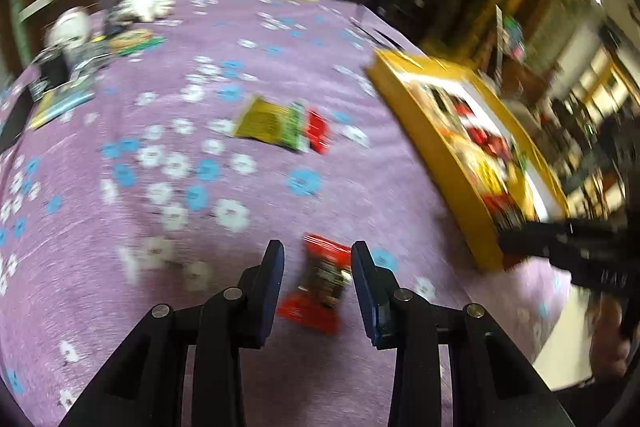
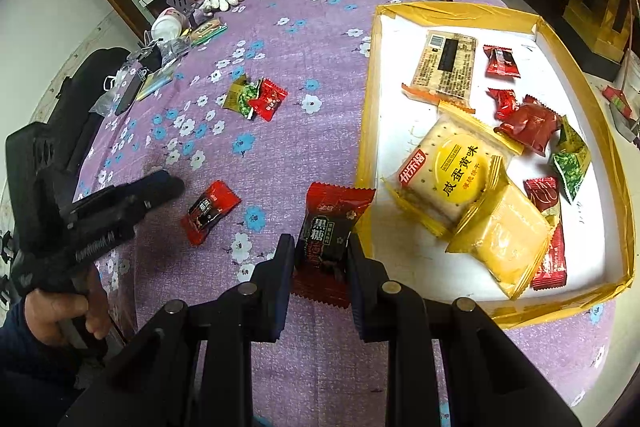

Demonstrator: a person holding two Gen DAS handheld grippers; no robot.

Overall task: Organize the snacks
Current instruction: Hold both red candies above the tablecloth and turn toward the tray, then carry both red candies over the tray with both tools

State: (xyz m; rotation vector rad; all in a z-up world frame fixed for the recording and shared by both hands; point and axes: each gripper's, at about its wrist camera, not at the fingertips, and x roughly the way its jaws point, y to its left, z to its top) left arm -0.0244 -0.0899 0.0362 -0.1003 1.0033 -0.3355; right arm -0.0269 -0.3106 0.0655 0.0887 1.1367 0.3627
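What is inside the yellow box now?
The box holds two yellow cracker packs, a beige pack, several red candies and a green packet. The crackers partly cover one red packet; anything beneath them is hidden.

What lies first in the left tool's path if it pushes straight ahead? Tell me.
The red-and-black candy packet lying on the purple tablecloth, already between the open left tool fingers. The picture is blurred, so depth is uncertain.

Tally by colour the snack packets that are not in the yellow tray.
Red-and-black: 2 (held packet in the right gripper, loose packet)
Plain red: 1 (red packet)
Green-and-gold: 1 (green packet)
Total: 4
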